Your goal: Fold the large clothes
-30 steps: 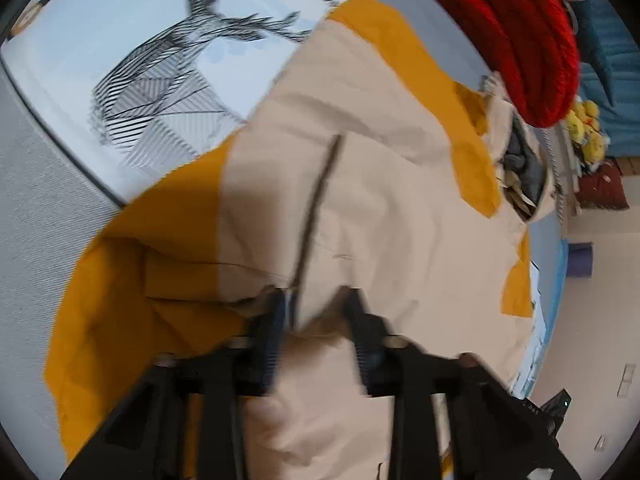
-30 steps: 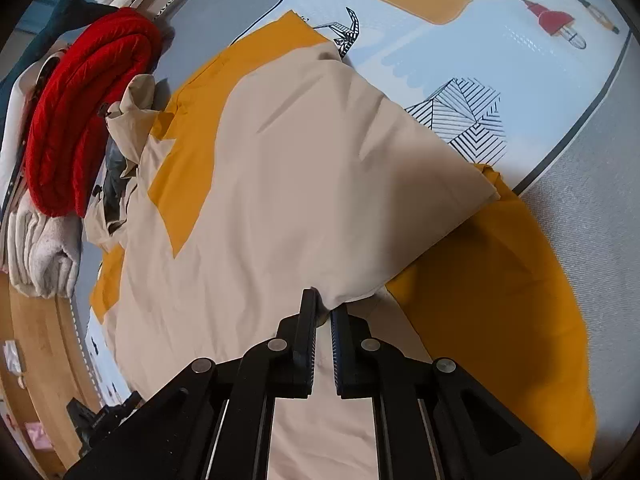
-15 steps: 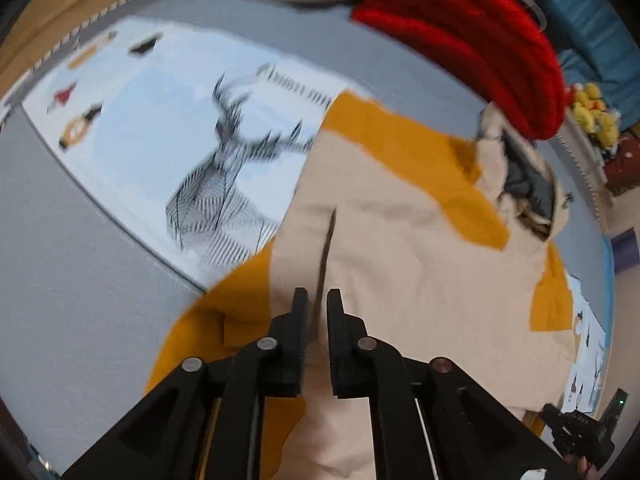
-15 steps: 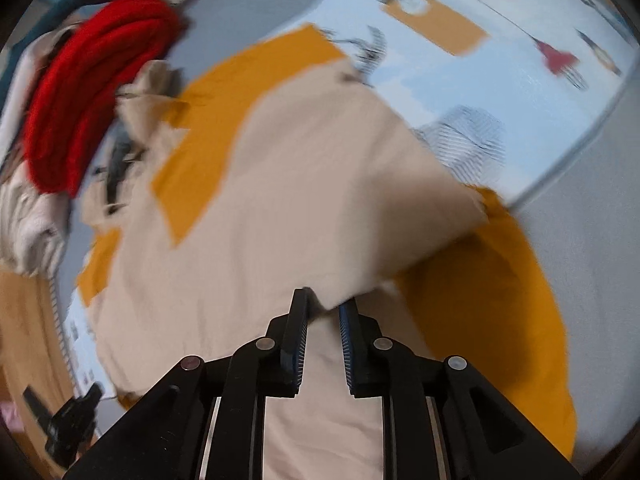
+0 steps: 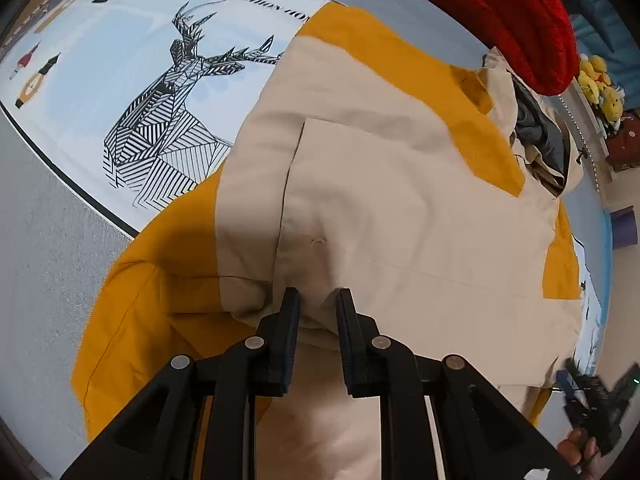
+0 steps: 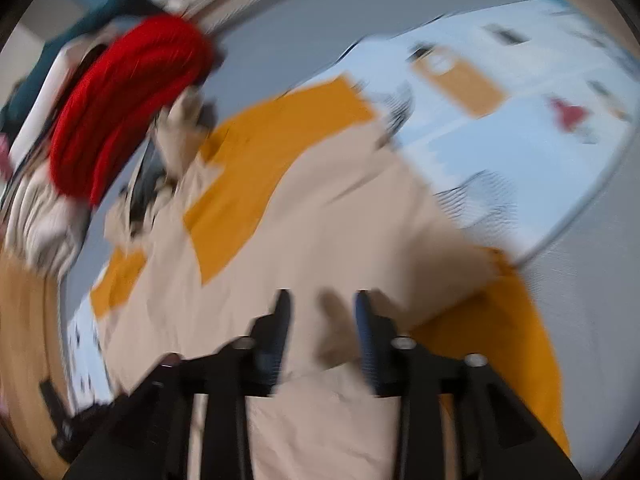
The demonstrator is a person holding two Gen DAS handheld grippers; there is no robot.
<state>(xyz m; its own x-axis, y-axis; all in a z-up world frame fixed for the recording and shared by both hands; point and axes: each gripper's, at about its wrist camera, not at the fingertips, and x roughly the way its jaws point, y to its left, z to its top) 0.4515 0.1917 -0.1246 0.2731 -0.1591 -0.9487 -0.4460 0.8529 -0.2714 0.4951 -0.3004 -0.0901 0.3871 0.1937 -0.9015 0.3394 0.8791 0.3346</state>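
Jacket (image 5: 400, 200) fold between left gripper (image 5: 318, 304) fingers, opening; right gripper (image 6: 322, 308) fingers spreading, fabric between.

Left gripper (image 5: 318, 304): jaws opening, wider than half a second ago when nearly closed; a raised ridge of the beige-and-yellow jacket (image 5: 400, 200) sits between them. Right gripper (image 6: 322, 308): jaws opening, formerly pinched on the folded jacket edge, now apart with fabric between; view now motion-blurred.
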